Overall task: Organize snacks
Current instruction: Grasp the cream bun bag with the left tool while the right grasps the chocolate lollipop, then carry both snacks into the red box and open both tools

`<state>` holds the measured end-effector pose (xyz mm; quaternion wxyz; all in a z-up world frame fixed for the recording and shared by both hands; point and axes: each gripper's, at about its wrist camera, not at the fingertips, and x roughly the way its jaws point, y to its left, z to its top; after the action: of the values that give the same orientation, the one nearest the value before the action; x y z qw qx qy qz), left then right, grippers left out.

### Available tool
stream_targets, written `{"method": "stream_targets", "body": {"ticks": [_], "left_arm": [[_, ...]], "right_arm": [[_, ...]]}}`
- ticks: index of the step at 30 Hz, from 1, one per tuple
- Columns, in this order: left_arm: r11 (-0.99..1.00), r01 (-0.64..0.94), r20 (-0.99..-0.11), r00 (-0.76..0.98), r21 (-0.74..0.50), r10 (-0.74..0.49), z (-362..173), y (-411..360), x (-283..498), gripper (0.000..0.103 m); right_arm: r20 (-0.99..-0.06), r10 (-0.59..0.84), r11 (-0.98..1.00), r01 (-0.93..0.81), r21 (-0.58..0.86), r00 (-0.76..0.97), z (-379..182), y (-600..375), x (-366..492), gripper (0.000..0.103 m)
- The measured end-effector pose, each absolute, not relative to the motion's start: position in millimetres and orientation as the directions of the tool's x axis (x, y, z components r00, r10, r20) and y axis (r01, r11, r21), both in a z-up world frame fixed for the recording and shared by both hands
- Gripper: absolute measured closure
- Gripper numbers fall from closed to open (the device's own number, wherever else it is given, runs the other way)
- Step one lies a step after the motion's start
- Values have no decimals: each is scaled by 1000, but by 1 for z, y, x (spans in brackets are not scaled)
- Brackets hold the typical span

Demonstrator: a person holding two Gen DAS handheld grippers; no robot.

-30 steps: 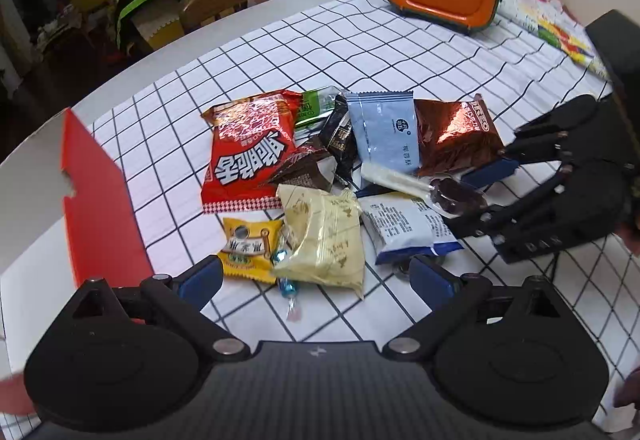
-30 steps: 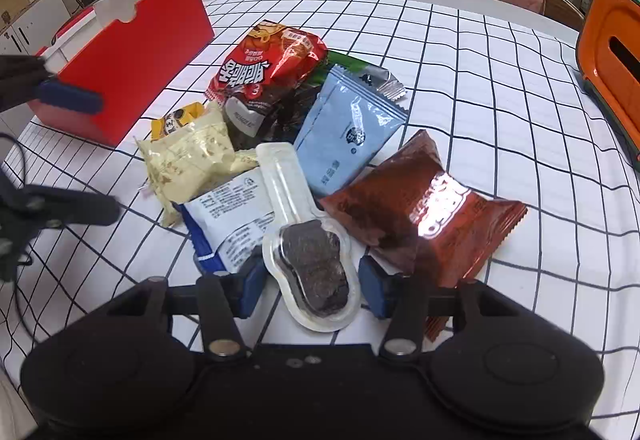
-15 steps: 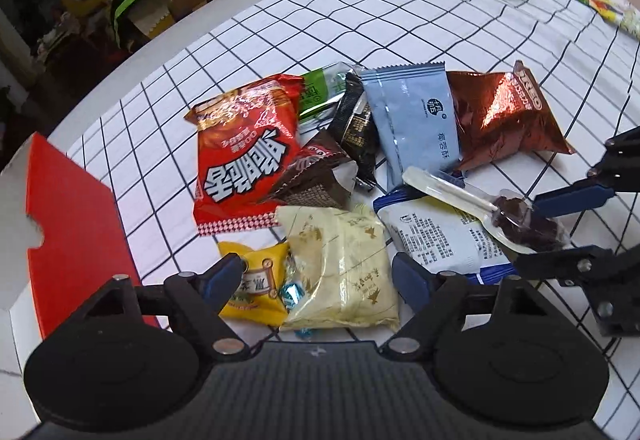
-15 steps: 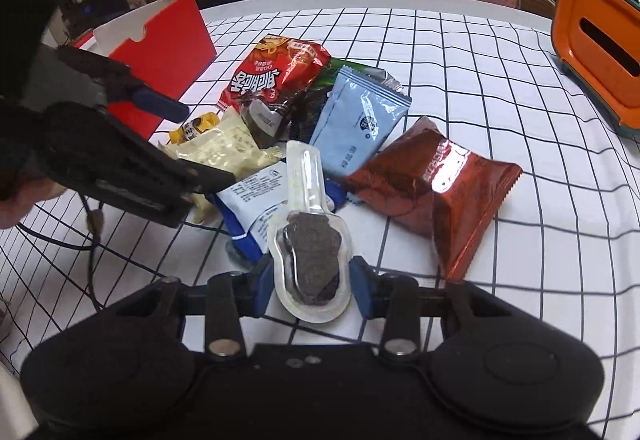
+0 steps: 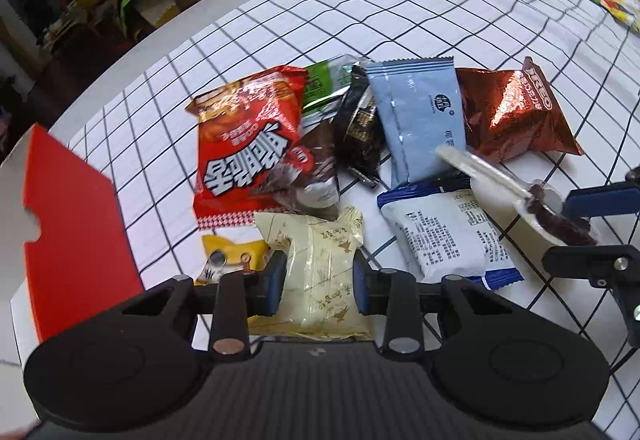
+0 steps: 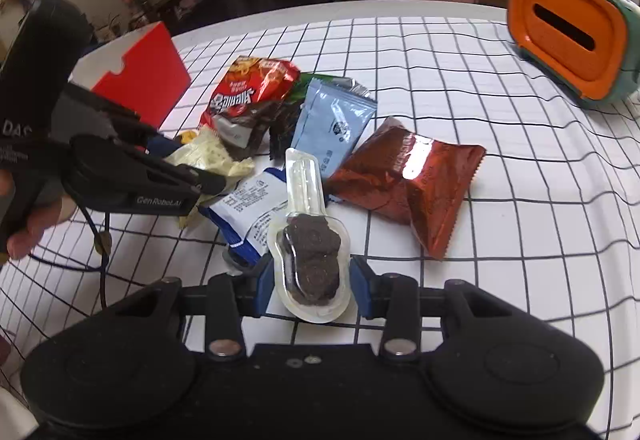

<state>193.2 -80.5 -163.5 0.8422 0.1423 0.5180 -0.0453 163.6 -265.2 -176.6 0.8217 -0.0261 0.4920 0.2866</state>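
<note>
**Both tools clamped on snacks at the pile's near edge**

Low in the left wrist view, the left tool [image 5: 319, 282] has just been closing and now pinches the cream packet [image 5: 320, 280] between its blue pads. At the bottom of the right wrist view, the right tool [image 6: 311, 284] grips the clear cookie tray [image 6: 310, 268]. Beyond lie the white-and-blue packet [image 5: 448, 236], red bag [image 5: 250, 143], pale blue sachet [image 5: 420, 119] and brown Oreo bag [image 5: 512, 115] on the checked bench [image 5: 400, 15]. A red box [image 5: 72, 224] sits at left; an orange case [image 6: 568, 51] stands upper right.
</note>
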Motion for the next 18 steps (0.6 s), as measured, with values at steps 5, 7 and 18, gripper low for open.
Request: {"method": "stream_targets", "body": {"ticks": [5, 7, 18], "left_arm": [[975, 170, -889, 455, 145, 52, -152, -69, 182, 71], [980, 150, -887, 459, 130, 47, -145, -66, 176, 71], [998, 15, -860, 507, 65, 48, -93, -40, 134, 71]], "right_arm": [[-810, 455, 834, -495, 243, 370, -163, -268, 153, 64], [-805, 462, 831, -499, 246, 372, -157, -267, 150, 64], [-764, 525, 756, -617, 217, 375, -111, -247, 136, 64]]}}
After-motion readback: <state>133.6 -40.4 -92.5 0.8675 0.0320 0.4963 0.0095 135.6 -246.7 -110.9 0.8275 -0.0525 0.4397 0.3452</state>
